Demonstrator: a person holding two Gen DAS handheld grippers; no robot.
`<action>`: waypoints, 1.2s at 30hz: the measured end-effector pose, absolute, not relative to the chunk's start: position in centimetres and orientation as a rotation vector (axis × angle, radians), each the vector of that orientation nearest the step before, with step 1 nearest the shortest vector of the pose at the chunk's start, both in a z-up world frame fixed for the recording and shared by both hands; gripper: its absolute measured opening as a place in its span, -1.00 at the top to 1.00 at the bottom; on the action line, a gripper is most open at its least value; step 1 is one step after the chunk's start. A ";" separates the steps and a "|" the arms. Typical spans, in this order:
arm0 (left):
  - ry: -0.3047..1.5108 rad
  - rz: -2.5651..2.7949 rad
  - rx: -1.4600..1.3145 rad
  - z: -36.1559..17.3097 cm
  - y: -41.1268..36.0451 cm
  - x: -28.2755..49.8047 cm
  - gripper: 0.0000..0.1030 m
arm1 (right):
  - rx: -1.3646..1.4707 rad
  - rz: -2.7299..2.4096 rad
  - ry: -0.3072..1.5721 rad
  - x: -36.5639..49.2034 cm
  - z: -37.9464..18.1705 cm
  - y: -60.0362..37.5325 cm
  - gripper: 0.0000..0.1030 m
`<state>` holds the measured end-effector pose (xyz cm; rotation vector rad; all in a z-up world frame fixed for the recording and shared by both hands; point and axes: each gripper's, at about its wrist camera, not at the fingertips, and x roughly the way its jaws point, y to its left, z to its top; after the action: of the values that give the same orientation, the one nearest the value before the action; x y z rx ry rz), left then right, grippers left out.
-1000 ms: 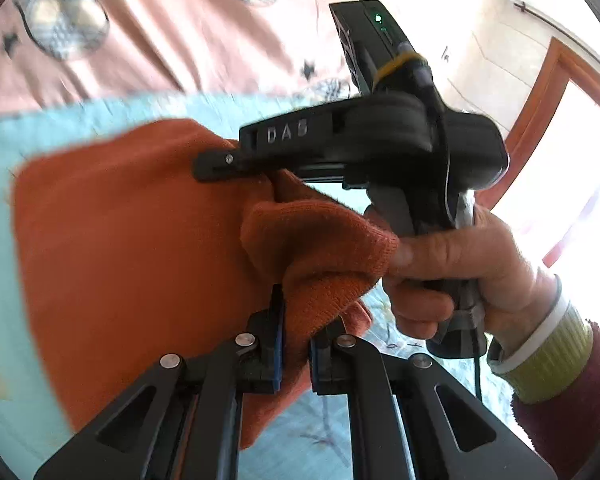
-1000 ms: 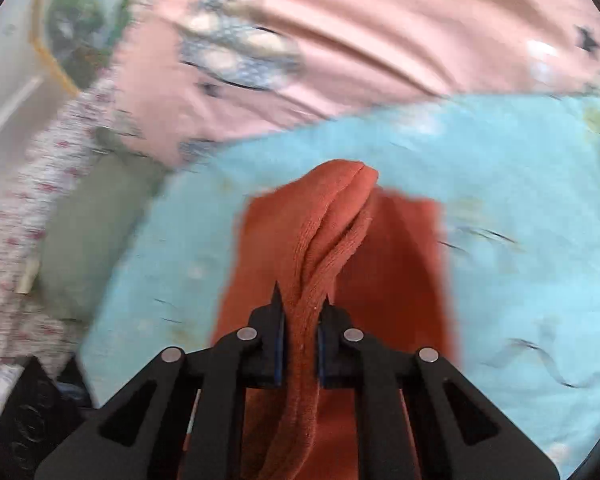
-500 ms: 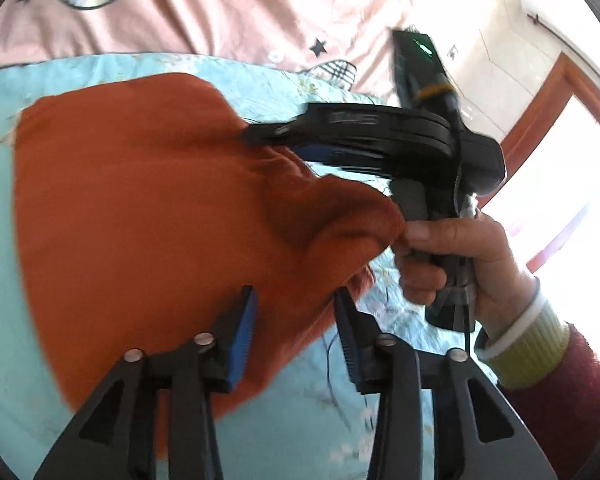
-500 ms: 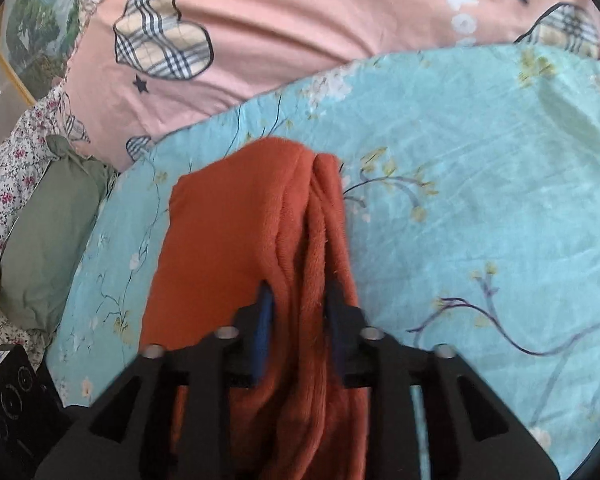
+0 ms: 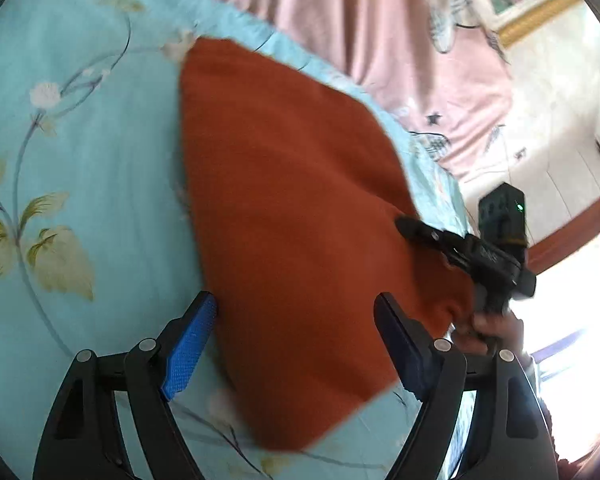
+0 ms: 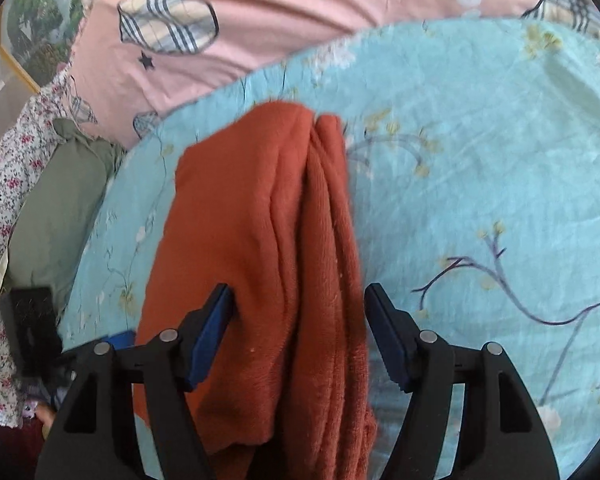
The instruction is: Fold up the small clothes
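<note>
- Spreading under everything: teal floral sheet (image 6: 480, 168), your work surface; pink quilt w/ plaid hearts (image 6: 260, 12) lies beyond it, no part in the task.
- Orange knit garment (image 5: 300, 208): lies on the teal sheet, approx. centre of both views. Left-wrist view shows a broad flat panel w/ straight edges. Right-wrist view shows one long side doubled over into a thick ridged roll along its right edge. Judged: at least one lengthwise fold done; garment is narrow but not yet a compact stack. Right-side ridge looks bunched, prob. needs smoothing. A crosswise fold likely left; can't tell how many layers are under there.
- Green cushion (image 6: 56, 208): off the sheet's left edge, well apart from garment. Only one garment visible; if others wait, they're out of view.
- Left gripper (image 5: 296, 340): your tongs spread wide, straddling the garment's near end, pinching nothing. Blue pads clear of fabric as far as blur allows.
- Right gripper (image 6: 298, 336): likewise spread, the rolled edge lying loose between the fingers, not pinched. In left-wrist view its tip sits at the garment's right edge.
- Status: both tools free; mid-task, between folds by my reading.
</note>
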<state>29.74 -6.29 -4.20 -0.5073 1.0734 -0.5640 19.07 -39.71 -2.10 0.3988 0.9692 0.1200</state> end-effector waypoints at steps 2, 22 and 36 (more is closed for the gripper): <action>1.135 -0.587 -0.546 -6.4 -6.9 31.5 -0.54 | 0.450 0.137 0.983 19.4 -3.0 -39.9 -0.23; 0.946 -0.567 -0.373 2.5 6.4 20.9 0.49 | 0.611 0.418 0.896 16.0 -3.2 -24.1 0.55; 1.036 -0.382 -0.342 -2.2 15.8 13.6 0.09 | 0.627 0.402 1.007 14.5 -8.7 -15.3 0.41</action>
<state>13.61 15.84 -2.24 -0.3418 1.0361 -0.3818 14.46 -15.30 -8.66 0.6266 1.0065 0.4020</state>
